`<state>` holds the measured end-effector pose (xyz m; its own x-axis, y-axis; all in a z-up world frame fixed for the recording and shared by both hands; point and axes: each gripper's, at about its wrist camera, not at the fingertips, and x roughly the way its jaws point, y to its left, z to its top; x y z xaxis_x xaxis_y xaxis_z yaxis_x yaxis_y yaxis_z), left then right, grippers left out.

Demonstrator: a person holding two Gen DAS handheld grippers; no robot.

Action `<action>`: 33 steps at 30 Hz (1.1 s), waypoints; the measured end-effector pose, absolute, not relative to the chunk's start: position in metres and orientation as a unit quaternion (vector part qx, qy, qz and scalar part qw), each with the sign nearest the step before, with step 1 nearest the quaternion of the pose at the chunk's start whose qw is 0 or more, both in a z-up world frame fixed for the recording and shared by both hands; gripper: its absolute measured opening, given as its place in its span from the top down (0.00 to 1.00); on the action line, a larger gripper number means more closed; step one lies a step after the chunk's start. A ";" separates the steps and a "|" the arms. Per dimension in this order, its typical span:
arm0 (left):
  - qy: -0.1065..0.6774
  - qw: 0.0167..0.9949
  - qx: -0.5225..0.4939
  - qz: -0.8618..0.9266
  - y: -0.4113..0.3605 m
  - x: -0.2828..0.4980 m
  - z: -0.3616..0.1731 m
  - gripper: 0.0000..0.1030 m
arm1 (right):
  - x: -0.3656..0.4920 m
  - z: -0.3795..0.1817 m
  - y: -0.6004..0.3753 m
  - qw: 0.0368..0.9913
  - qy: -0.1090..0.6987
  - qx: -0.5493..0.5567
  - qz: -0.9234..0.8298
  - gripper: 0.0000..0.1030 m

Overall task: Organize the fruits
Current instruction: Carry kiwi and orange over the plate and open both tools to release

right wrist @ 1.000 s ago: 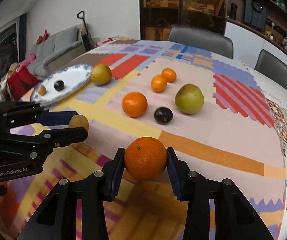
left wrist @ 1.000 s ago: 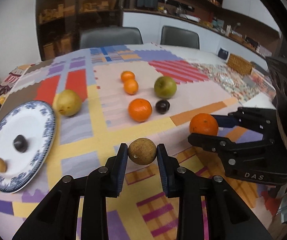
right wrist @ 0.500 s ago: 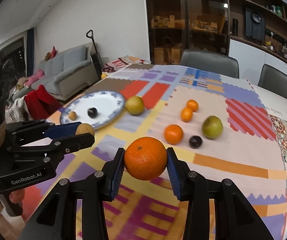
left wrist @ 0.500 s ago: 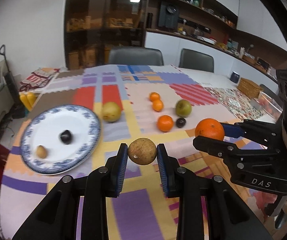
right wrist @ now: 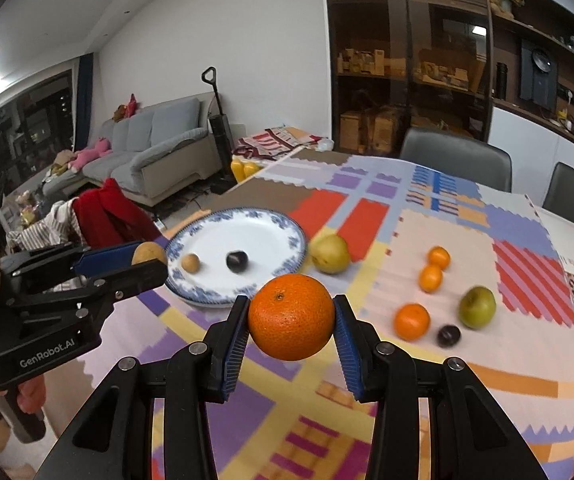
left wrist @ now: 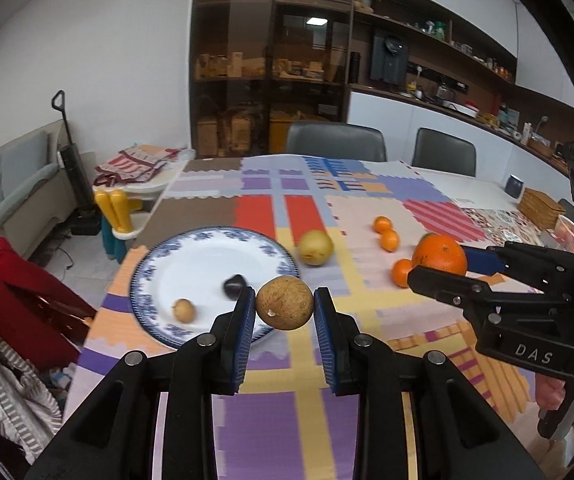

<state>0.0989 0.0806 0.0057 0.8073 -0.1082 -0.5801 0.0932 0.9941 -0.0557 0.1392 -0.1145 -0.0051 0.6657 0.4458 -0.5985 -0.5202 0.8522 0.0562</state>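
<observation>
My left gripper (left wrist: 285,307) is shut on a small round brown fruit (left wrist: 284,307), held in the air over the near rim of a blue-and-white plate (left wrist: 203,256). On the plate lie a dark plum (left wrist: 234,285) and a small tan fruit (left wrist: 183,309). My right gripper (right wrist: 292,327) is shut on a large orange (right wrist: 291,317), raised above the patchwork tablecloth. The plate (right wrist: 263,236) shows beyond it on the left, with the left gripper (right wrist: 143,261) beside its rim. On the cloth lie a yellow pear (right wrist: 329,253), a green apple (right wrist: 477,306), three small oranges (right wrist: 411,321) and a dark plum (right wrist: 448,335).
Two grey chairs (left wrist: 335,141) stand at the far side of the table. A woven basket (left wrist: 540,207) sits at the table's right edge. Red and striped clothing (left wrist: 15,312) lies off the table's left side. A sofa (right wrist: 155,148) and an upright vacuum (right wrist: 219,120) stand farther left.
Both grippers have risen and drawn back with their fruits, and both views have swung left. The plate has come from the left edge to just beyond my left fingers.
</observation>
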 end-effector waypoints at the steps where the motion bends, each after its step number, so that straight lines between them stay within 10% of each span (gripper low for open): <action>1: 0.305 0.951 -0.012 -0.050 0.085 0.099 0.006 0.71 | 0.141 -0.004 -0.110 0.911 0.309 -0.060 0.266 0.59; 33: 0.401 0.916 -0.021 -0.009 0.192 0.223 -0.058 0.71 | 0.279 -0.058 0.021 0.860 0.406 -0.110 0.288 0.59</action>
<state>0.2227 0.1916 -0.0579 0.6783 -0.0334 -0.7340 0.0005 0.9990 -0.0451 0.2791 0.0207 -0.0576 0.5039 0.4066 -0.7620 -0.5847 0.8100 0.0456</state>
